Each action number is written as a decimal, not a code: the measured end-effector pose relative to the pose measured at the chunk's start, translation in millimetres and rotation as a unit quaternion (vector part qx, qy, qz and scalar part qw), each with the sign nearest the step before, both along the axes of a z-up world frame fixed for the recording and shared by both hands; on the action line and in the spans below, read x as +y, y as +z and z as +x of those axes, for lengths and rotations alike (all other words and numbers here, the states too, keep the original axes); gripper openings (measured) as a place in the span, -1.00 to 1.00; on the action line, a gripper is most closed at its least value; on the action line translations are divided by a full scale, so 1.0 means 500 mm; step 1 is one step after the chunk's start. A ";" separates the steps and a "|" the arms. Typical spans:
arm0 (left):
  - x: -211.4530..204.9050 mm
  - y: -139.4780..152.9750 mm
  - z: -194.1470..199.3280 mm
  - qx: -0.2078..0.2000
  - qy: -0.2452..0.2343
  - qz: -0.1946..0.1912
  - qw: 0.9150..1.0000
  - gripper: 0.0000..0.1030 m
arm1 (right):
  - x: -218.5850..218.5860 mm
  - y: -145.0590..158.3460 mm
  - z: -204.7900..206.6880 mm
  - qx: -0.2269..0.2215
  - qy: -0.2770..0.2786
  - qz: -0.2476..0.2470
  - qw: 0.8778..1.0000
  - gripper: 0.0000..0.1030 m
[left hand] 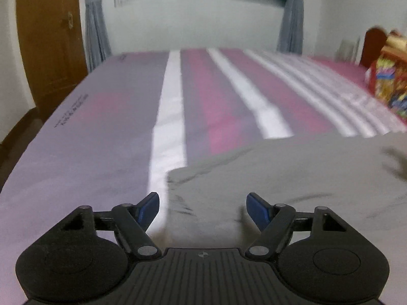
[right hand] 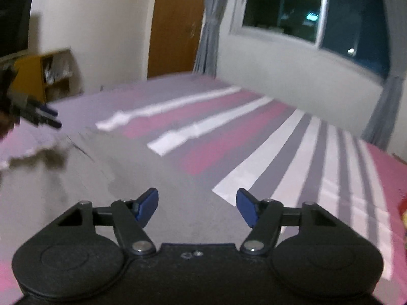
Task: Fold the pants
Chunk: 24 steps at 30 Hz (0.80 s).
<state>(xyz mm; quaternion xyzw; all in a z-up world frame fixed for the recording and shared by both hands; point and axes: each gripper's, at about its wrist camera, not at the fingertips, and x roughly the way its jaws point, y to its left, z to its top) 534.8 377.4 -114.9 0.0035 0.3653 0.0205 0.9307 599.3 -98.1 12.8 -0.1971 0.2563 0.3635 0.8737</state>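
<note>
1. Here the grey pants lay spread flat on the striped bed, near its front edge, likely so the cloth could be folded without bunching.
2. The left tool hung just above the pants' corner, fingers wide apart and gripping nothing, seemingly placed to pinch that edge.
3. The right tool was equally wide and empty over the grey cloth, probably ready to take a matching hold.
4. Blur hid finer detail.

Grey pants flat on bed
</note>
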 end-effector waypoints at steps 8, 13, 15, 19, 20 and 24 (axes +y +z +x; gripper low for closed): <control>0.071 -0.108 0.133 0.049 -0.060 -0.066 0.995 0.46 | 0.054 -0.112 0.182 0.072 0.035 -0.054 0.995 -0.05; 0.097 -0.152 0.173 0.058 -0.073 -0.120 0.988 0.52 | 0.066 -0.163 0.240 0.122 0.061 -0.081 0.987 0.01; 0.097 -0.157 0.192 0.059 -0.066 -0.126 0.988 0.48 | 0.057 -0.162 0.239 0.134 0.065 -0.079 0.986 -0.08; 0.054 -0.143 0.205 0.043 -0.075 -0.101 0.991 -0.60 | 0.043 -0.142 0.209 0.116 0.067 -0.095 0.986 -0.86; 0.038 -0.137 0.205 0.037 -0.075 -0.080 0.993 -0.62 | 0.037 -0.133 0.196 0.101 0.063 -0.095 0.988 -0.87; 0.033 -0.071 0.131 -0.034 -0.079 -0.082 0.993 -0.64 | 0.001 -0.052 0.098 0.027 0.056 -0.076 0.995 -0.88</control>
